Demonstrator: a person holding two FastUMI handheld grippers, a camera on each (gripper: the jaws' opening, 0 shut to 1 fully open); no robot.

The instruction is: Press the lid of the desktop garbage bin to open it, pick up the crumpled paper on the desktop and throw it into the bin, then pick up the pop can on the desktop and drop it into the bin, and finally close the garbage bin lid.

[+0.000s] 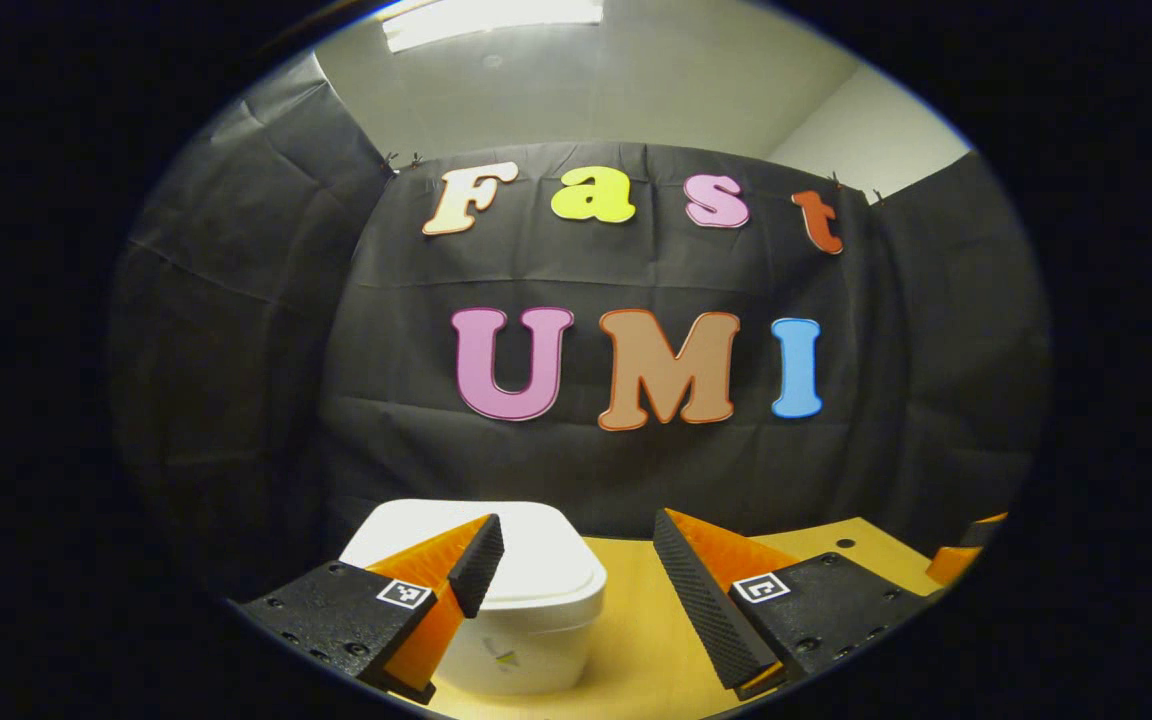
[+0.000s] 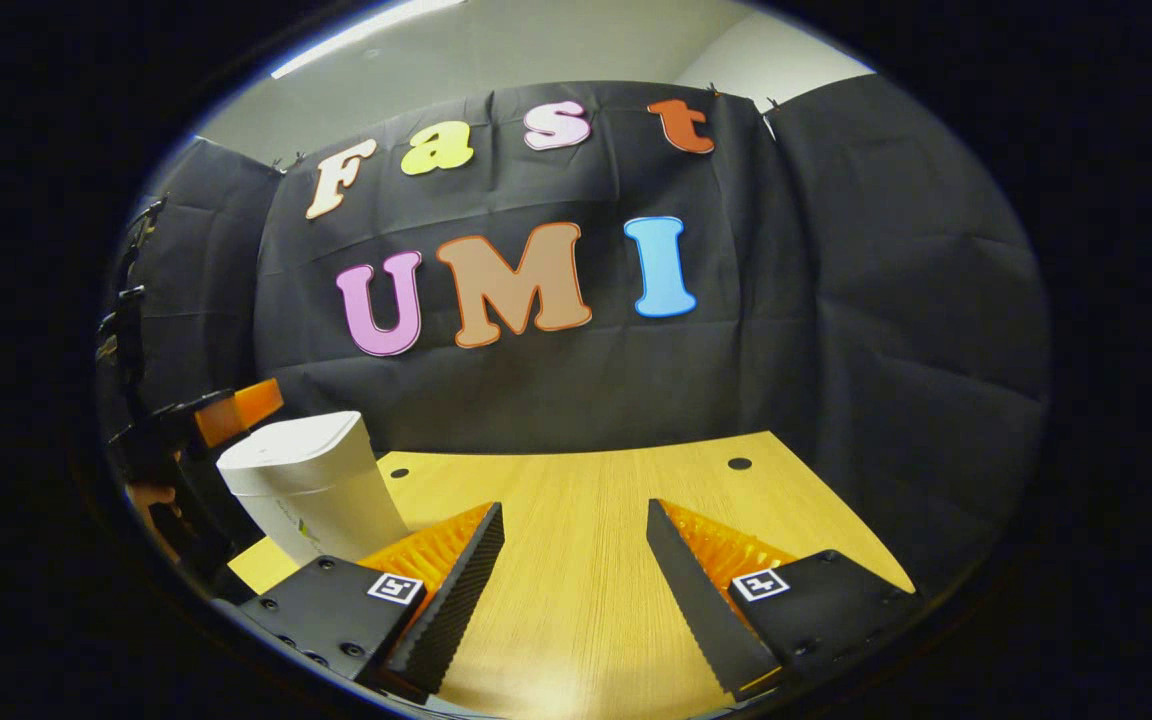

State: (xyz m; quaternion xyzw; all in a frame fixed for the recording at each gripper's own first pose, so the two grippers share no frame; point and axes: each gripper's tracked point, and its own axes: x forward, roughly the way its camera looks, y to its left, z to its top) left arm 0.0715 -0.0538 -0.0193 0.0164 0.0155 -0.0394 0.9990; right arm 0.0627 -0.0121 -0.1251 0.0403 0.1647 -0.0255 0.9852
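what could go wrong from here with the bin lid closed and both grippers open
1. The bin looks light and stands near the table edge in the right gripper view; a hard or off-centre press on its closed lid might tip or slide it.
2. The left gripper and right gripper are both open and empty near the bin, so they might bump each other.

This is a staged recording booth set up inside a plain room, not a lived-in home. Creased black cloth [image 1: 236, 330], pinned up at its top corners, walls in a wooden desk [image 2: 576, 590] on three sides. Above the cloth rise bare pale walls [image 1: 866, 120] and a ceiling with a strip light [image 1: 491, 18].
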